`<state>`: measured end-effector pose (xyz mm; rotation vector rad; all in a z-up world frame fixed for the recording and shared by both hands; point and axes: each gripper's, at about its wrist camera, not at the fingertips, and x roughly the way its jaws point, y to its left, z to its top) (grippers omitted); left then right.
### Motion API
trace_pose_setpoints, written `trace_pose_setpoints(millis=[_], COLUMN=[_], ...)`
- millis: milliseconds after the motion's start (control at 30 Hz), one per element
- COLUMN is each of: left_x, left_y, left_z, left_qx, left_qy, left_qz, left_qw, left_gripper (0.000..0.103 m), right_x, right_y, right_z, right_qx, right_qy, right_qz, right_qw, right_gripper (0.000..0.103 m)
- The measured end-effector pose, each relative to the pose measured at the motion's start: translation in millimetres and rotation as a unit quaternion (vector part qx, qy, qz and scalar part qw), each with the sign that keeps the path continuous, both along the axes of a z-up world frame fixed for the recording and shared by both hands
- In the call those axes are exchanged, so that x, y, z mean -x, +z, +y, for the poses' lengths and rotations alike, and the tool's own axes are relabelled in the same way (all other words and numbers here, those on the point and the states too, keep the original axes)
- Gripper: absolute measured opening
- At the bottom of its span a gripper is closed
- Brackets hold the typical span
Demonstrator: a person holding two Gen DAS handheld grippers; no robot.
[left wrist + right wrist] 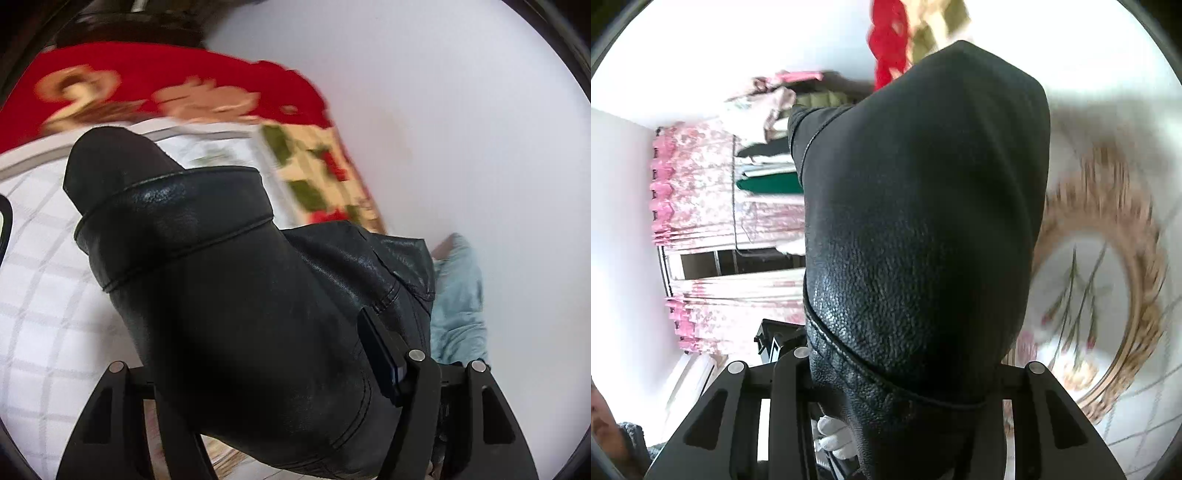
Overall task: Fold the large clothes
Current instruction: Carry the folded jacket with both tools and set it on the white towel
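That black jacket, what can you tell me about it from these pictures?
The black jacket looks like grained leather, slightly glossy, with stitched seams and a raised band across it. It is bunched up and lifted, filling most of both views. The left gripper and the right gripper are each closed on a fold of it. In the left view it hangs above a white checked sheet.
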<state>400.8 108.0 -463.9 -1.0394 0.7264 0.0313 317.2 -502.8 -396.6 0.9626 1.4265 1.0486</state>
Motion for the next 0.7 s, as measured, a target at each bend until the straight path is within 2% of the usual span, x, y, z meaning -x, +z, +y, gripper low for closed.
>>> trace_pose_setpoints(millis=[200, 300, 400, 567, 667, 700], left_x=[-108.5, -159.4, -196.9, -236.6, -238.1, -236.1], left_y=[16.3, 3.8, -29.0, -94.4, -115.7, -115.4], left_z=[-31.4, -50.0, -67.3, -94.3, -108.3, -111.3], left_qx=[0.001, -0.006, -0.011, -0.035, -0.068, -0.074], left_qy=[-0.042, -0.063, -0.083, -0.124, -0.155, -0.160], left_qz=[-0.052, -0.066, -0.062, -0.021, 0.002, 0.003], left_qw=[0.9978, 0.9958, 0.9946, 0.9914, 0.9856, 0.9843], left_gripper=[0.064, 0.064, 0.064, 0.064, 0.066, 0.066], right_x=[-102.6, -157.5, -202.1, -258.7, -269.0, -269.8], right_y=[49.2, 46.2, 27.6, -40.0, -66.4, -69.7], right_z=[-43.5, -66.8, -85.4, -109.3, -113.6, -115.9], right_qx=[0.009, 0.015, 0.031, 0.055, 0.087, 0.097], right_qy=[-0.040, -0.048, -0.045, -0.037, -0.047, -0.050], right_qz=[-0.056, -0.064, -0.063, -0.026, -0.010, -0.009], right_qw=[0.998, 0.997, 0.997, 0.997, 0.995, 0.994], right_gripper=[0.042, 0.042, 0.042, 0.042, 0.054, 0.062])
